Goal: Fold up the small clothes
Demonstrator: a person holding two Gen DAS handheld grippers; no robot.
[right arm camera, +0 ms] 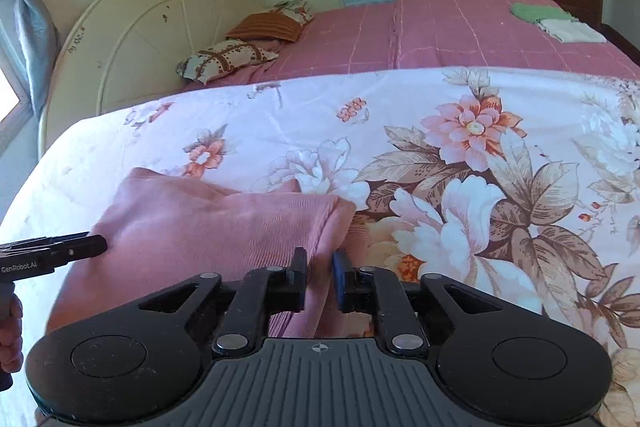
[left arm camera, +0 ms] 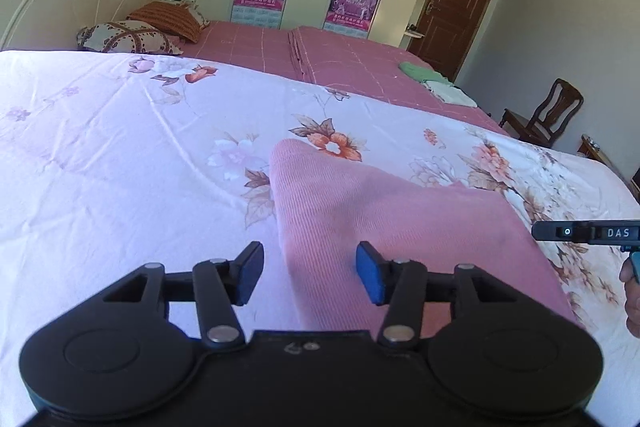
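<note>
On the floral bedspread (right arm camera: 460, 131) near its front edge lies a pink garment (right arm camera: 224, 231); the right gripper (right arm camera: 320, 281) pinches its corner, while the left gripper (left arm camera: 310, 273) gapes wide above it, so lift evenly.

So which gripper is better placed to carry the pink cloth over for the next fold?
Probably the right gripper: its fingers are nearly shut on the pink cloth's right edge. The left gripper is open, holding nothing.
</note>
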